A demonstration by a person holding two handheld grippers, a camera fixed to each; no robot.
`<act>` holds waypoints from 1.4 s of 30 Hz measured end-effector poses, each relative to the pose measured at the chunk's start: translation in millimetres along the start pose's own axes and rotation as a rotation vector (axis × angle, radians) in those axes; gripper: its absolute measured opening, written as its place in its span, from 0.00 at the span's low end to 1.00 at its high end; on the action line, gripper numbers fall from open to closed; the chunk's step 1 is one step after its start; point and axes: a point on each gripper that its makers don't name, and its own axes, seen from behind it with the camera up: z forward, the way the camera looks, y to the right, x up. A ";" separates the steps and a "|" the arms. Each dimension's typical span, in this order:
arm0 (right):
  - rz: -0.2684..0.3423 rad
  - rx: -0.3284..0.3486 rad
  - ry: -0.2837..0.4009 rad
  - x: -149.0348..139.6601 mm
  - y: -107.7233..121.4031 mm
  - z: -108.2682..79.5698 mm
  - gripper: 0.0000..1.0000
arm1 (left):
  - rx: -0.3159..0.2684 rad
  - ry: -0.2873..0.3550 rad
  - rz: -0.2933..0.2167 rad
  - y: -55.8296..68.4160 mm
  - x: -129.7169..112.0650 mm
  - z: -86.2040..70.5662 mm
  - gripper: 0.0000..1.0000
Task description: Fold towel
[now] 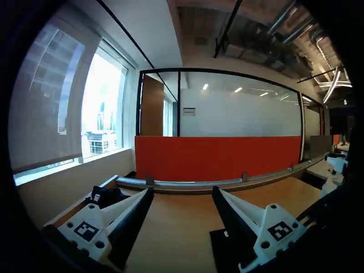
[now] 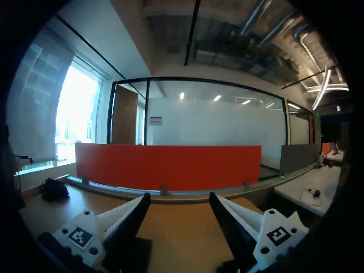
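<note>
Two tools are held low over a bare wooden table (image 1: 182, 227), both pointing toward its far edge. The left tool (image 1: 182, 189) has its jaws spread wide, with table wood showing between them, and it has hold of nothing. The right tool (image 2: 179, 194) is spread just as wide and is also empty. Each white finger carries a square black-and-white marker.

In the left gripper view, a dark sheet (image 1: 220, 255) lies flat on the near part of the table, with one square corner showing just beside the left tool's right-hand finger. It is partly hidden by that finger, and I cannot tell whether it is the towel.

A black bundle (image 1: 107, 195) sits at the table's far left corner, close to the window sill. In the right gripper view it (image 2: 53, 189) is farther off to the left. An orange screen (image 1: 218, 157) stands upright along the far edge of the table, behind a grey rail. A glass wall (image 1: 236, 109) rises beyond it, and bright windows (image 1: 102, 113) run down the left side. To the right, a white desk (image 2: 314, 186) has a loose cable lying on it.
</note>
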 end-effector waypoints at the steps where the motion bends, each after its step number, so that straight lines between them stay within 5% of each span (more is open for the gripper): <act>1: -0.001 0.004 -0.004 1.7 -0.7 0.0 1.00 | -0.004 -0.005 0.001 1.3 1.6 0.1 0.95; 8: -0.044 0.092 -0.049 8.3 -19.9 1.5 1.00 | -0.111 -0.069 0.042 25.6 2.0 3.3 0.95; 20: -0.162 0.416 -0.218 -17.3 -94.2 -11.9 1.00 | -0.340 -0.230 0.071 72.4 -25.7 -0.1 0.95; 32: -0.225 0.471 -0.298 -57.5 -103.0 -13.2 1.00 | -0.397 -0.310 0.129 83.5 -68.0 -2.6 0.95; 42: -0.233 0.502 -0.396 -125.0 -103.5 -24.2 1.00 | -0.442 -0.405 0.171 102.0 -136.9 -11.1 0.95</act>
